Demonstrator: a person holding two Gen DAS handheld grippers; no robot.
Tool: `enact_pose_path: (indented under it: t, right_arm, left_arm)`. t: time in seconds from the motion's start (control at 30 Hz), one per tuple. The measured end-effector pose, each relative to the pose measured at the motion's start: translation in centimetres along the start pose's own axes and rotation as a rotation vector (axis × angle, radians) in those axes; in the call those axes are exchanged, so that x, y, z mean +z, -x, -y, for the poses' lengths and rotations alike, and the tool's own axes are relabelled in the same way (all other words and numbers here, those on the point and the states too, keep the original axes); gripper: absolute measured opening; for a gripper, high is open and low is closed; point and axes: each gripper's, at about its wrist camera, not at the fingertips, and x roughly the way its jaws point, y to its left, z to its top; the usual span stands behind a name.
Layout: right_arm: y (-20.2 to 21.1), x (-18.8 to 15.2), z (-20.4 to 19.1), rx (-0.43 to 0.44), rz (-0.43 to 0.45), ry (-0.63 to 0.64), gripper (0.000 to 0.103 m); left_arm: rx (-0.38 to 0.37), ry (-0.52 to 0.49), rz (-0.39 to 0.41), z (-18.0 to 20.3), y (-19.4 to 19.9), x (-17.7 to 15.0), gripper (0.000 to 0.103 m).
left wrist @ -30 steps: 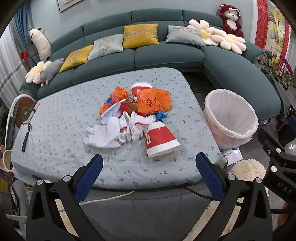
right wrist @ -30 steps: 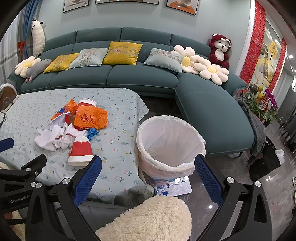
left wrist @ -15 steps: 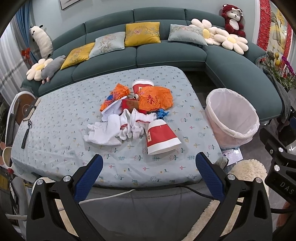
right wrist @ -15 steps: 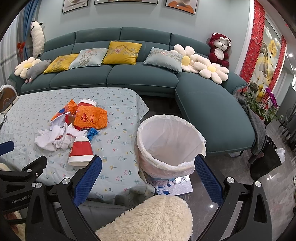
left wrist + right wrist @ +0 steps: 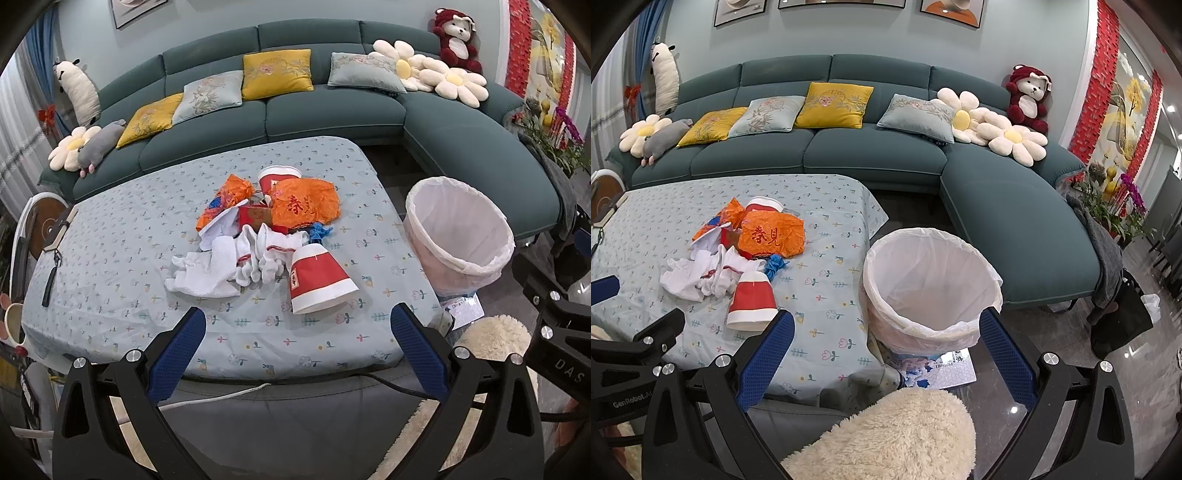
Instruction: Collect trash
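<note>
Here two red cups (image 5: 317,278) lie among trash; both tools (image 5: 297,338) (image 5: 886,339) gape empty.

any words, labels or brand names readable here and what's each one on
"GenRobot.AI": white lettering on the black body of the left gripper, seen at the lower left of the right wrist view.
"DAS": white letters, cut off by the frame edge, on the black body of the right gripper in the left wrist view.
Two red Chinese characters on the orange bag: too crumpled to read with certainty.
Small label on the red paper cup: too small to read.
</note>
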Motion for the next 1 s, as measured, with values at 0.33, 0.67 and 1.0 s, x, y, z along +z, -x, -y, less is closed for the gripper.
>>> enact_pose_path:
  t: [0.33,0.67,1.0]
  right_arm:
    - [-0.03,-0.01,0.02,0.001,-0.001,0.000,0.096]
    - [-0.25,-0.08,0.04,0.000,0.000,0.000,0.096]
    - [-0.17,0.03,0.08,0.001,0.001,-0.001,0.096]
  left_arm:
    - [0.001,0.017,0.017,-0.12,0.20,0.05,0.096]
    - [-0.002,0.030,0.031,-0.37,0.35,0.30,0.096]
    - [-0.019,0.035,0.035,-0.43,0.41,0.26,0.096]
